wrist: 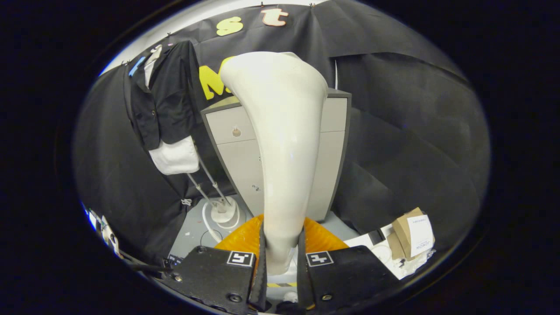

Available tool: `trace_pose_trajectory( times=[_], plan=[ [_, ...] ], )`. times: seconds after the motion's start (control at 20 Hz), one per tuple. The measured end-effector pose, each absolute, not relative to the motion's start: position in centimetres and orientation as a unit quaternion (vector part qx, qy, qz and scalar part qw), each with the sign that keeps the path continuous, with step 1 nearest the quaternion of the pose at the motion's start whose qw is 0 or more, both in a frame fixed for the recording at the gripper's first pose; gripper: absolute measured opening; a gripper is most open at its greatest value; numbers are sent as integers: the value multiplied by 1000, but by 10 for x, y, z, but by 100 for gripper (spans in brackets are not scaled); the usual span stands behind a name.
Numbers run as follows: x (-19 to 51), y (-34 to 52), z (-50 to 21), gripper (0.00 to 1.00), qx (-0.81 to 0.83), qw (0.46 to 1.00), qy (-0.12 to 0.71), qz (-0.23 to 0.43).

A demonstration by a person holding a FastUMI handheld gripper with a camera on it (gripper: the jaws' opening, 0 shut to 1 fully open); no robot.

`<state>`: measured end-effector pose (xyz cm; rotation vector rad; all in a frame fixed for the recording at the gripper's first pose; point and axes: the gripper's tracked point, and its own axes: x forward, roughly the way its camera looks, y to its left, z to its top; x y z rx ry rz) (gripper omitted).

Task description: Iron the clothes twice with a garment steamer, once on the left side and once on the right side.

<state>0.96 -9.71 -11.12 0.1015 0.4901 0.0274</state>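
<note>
My gripper (pixel 280 258) is shut on the narrow handle of the white garment steamer (pixel 282 144), both black fingers pressing its sides. The steamer rises straight up from between the fingers and widens to a flared head at the top. Up and to the left, beyond the fingers, a black short-sleeved shirt (pixel 164 98) with a white garment under it (pixel 175 156) hangs on a stand in front of the booth wall. The steamer head is to the right of the shirt and apart from it.
A grey cabinet (pixel 238 148) with drawers stands behind the steamer. The stand's two thin poles (pixel 205 183) run down to a round white base (pixel 223 212) on the grey floor. An orange object (pixel 245 238) lies just behind the fingers. Cardboard boxes (pixel 411 234) sit to the right.
</note>
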Motion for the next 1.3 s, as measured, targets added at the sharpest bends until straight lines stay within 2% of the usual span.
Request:
trace_pose_trajectory(
  times=[1.3],
  plan=[
    [24, -90, -101, 30, 40, 970, 239, 19]
  ],
)
